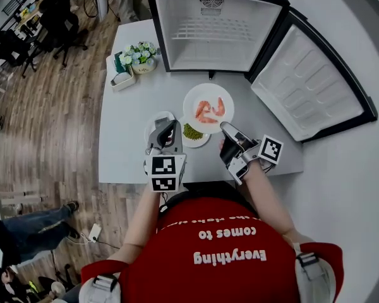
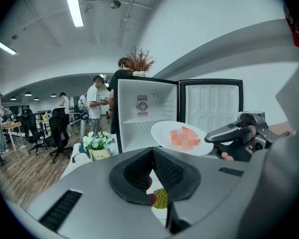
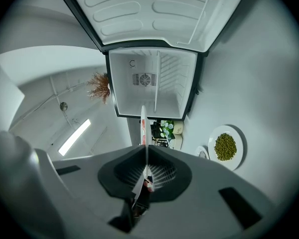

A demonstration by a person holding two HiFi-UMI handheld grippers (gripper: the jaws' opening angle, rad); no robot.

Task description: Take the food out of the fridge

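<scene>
Bright and even, lit by ceiling tubes (image 2: 74, 6) overhead. Washed-out white inside the fridge (image 1: 208, 33) and on the big plate (image 1: 191, 98); soft crescent of shadow beside the small plate (image 3: 235, 136). Strongly bent toward the rims, with black corners in both gripper views. Sharp in the distance, soft on the grey casing (image 2: 239, 193) nearest the lens. Dimmer over the wooden floor (image 1: 57, 118).
</scene>
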